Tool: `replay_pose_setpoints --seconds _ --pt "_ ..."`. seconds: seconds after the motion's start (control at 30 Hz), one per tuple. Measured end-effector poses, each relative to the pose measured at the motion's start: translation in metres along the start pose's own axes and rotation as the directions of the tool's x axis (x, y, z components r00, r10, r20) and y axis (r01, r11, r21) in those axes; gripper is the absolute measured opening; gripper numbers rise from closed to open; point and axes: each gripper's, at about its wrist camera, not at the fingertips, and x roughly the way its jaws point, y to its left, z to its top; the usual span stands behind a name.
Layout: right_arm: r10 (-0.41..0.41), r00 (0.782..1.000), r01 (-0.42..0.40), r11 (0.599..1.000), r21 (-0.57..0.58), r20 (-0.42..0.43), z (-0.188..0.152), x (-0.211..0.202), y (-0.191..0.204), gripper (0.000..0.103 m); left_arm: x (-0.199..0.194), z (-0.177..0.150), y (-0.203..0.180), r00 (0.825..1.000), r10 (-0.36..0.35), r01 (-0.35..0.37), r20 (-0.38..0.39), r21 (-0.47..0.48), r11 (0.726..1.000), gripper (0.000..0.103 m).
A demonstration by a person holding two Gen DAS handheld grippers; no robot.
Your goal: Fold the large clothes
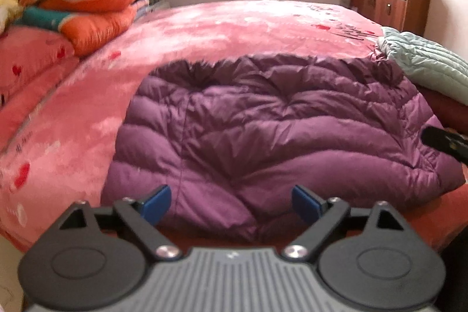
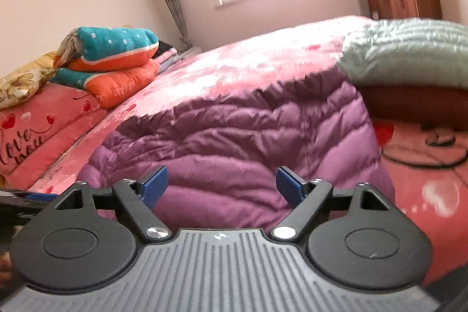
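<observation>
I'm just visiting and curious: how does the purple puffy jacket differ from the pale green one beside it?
The purple jacket is dark and lies spread flat on the pink bedspread; the pale green jacket is light and bunched in a heap. The purple one lies nearer the cameras, the green one beyond it to the right. Both are quilted and puffy.

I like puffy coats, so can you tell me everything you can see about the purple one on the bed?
The purple puffy jacket looks like shiny, quilted down fabric, stitched into plump, wrinkled rows. It lies folded into a rounded bundle near the front edge of the pink bedspread. A dark fuzzy trim shows along its far edge, and a long seam runs down its left part. A pale green quilted garment lies at its right corner. Neither gripper touches it.
</observation>
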Motion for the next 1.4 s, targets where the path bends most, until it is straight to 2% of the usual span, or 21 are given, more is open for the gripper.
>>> replay_pose_setpoints --seconds 0.17,0.33,0.47,0.7,0.83,1.07,1.23,1.4 --pt "-0.051 0.996 0.055 0.997 -0.047 0.076 0.012 0.025 -0.01 0.101 0.0 0.015 -0.013 0.998 0.026 -0.03 0.06 0.07 0.997 0.094" --pt "-0.074 0.993 0.075 0.997 -0.008 0.097 0.032 0.05 -0.027 0.103 0.013 0.038 -0.024 0.993 0.042 -0.052 0.11 0.094 0.994 0.094" --pt "-0.077 0.994 0.075 0.997 0.032 0.073 0.045 0.076 -0.039 0.103 0.033 0.058 -0.033 0.989 0.047 -0.062 0.137 0.108 0.992 0.095" --pt "-0.099 0.994 0.099 0.995 0.014 0.049 0.063 0.123 -0.054 0.103 0.077 0.087 -0.043 0.989 0.041 -0.055 0.144 0.096 0.994 0.096" --pt "-0.119 0.992 0.12 0.993 -0.019 0.041 0.068 0.147 -0.059 0.103 0.103 0.1 -0.047 0.987 0.039 -0.059 0.158 0.119 0.991 0.096" --pt "-0.129 0.992 0.128 0.988 -0.092 -0.005 0.074 0.181 -0.054 0.103 0.147 0.12 -0.045 0.984 -0.004 -0.016 0.179 0.109 0.994 0.097" --pt "-0.154 0.987 0.142 0.966 -0.214 -0.04 0.078 0.207 -0.052 0.103 0.187 0.129 -0.026 0.986 0.019 -0.038 0.166 0.109 0.993 0.097" --pt "-0.16 0.985 0.139 0.961 -0.238 -0.071 0.082 0.22 -0.066 0.103 0.224 0.134 0.024 0.989 0.054 -0.053 0.135 -0.007 0.999 0.1"
